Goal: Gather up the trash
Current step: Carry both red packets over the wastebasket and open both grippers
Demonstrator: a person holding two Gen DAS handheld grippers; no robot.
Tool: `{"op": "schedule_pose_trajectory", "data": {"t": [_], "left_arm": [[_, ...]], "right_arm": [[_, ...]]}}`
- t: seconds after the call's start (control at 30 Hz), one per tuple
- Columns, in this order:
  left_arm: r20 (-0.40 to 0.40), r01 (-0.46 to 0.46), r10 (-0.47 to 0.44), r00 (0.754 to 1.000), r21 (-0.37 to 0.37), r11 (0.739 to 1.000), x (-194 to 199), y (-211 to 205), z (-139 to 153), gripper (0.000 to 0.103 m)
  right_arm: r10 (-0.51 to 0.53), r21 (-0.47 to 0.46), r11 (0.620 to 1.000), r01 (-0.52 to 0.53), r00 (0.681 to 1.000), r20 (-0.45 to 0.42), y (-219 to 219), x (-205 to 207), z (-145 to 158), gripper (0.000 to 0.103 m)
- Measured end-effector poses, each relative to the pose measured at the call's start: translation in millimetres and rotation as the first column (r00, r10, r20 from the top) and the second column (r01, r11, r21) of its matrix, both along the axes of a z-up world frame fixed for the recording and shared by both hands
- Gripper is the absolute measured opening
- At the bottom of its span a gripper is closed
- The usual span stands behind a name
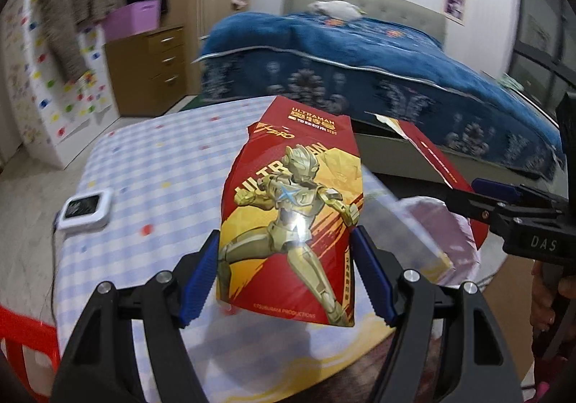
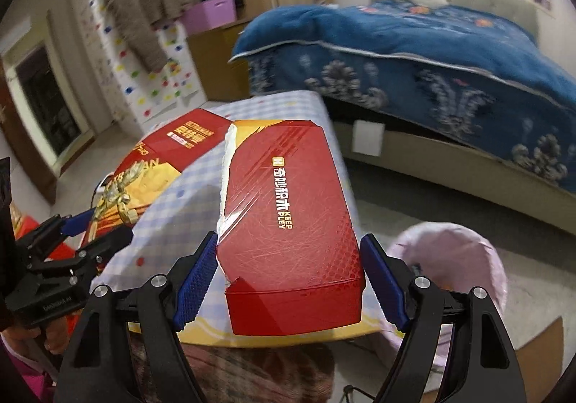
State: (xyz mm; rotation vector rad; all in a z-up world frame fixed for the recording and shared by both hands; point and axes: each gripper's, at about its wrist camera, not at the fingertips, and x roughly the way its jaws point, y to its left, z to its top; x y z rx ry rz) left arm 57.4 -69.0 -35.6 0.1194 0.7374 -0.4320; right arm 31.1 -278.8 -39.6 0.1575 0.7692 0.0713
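My left gripper is shut on a torn red and gold Ultraman box piece, held up above the checked table. My right gripper is shut on another torn red box piece with white lettering, held above the table's right edge. In the left wrist view the right gripper shows at the right with its red piece. In the right wrist view the left gripper shows at the left with the Ultraman piece. A bin with a pink bag stands on the floor to the right.
A white device lies on the table's left side. A bed with a blue quilt stands behind the table. A wooden drawer unit and a purple box are at the back left. A red stool is at the near left.
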Motion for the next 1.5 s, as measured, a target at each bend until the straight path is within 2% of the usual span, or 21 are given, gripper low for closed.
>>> {"op": "schedule_pose_trajectory", "data": {"t": [0.2, 0.4, 0.77, 1.0, 1.1, 1.17, 1.23, 1.37, 1.5], "left_arm": [[0.018, 0.121, -0.121, 0.992, 0.016, 0.993, -6.0, -59.3, 3.8, 0.07], [0.015, 0.242, -0.242, 0.97, 0.042, 0.97, -13.7, -116.8, -2.8, 0.07], [-0.056, 0.394, -0.39, 0.919, 0.115, 0.912, -21.5, -200.0, -36.3, 0.071], [-0.101, 0.434, -0.423, 0.901, 0.138, 0.891, -8.9, -240.9, -55.8, 0.075], [-0.106, 0.443, -0.432, 0.896, 0.133, 0.886, -0.5, -252.3, -59.6, 0.083], [-0.102, 0.439, -0.428, 0.898, 0.16, 0.884, 3.5, -257.2, -63.9, 0.093], [-0.101, 0.428, -0.417, 0.903, 0.171, 0.887, 5.1, -255.7, -66.7, 0.094], [-0.117, 0.405, -0.389, 0.914, 0.172, 0.898, 7.6, -241.9, -70.0, 0.096], [-0.098, 0.374, -0.363, 0.927, 0.156, 0.914, 3.4, -224.4, -61.1, 0.096]], "right_arm": [[-0.117, 0.007, 0.993, 0.116, 0.993, 0.034, -48.0, -27.1, 10.0, 0.078], [-0.233, 0.01, 0.972, 0.233, 0.972, 0.032, -93.1, -53.1, 6.2, 0.078], [-0.398, 0.014, 0.917, 0.4, 0.915, -0.07, -160.1, -83.4, -33.8, 0.078], [-0.42, 0.06, 0.901, 0.43, 0.898, -0.129, -183.6, -71.3, -56.2, 0.078], [-0.415, 0.08, 0.901, 0.427, 0.9, -0.132, -191.4, -59.2, -59.9, 0.079], [-0.408, 0.094, 0.901, 0.423, 0.901, -0.146, -197.5, -49.0, -64.6, 0.082], [-0.431, 0.082, 0.891, 0.447, 0.889, -0.155, -202.0, -45.5, -67.8, 0.086], [-0.463, 0.103, 0.872, 0.479, 0.874, -0.148, -210.6, -55.8, -68.3, 0.087], [-0.492, 0.117, 0.852, 0.511, 0.856, -0.158, -215.8, -69.3, -66.8, 0.087]]}}
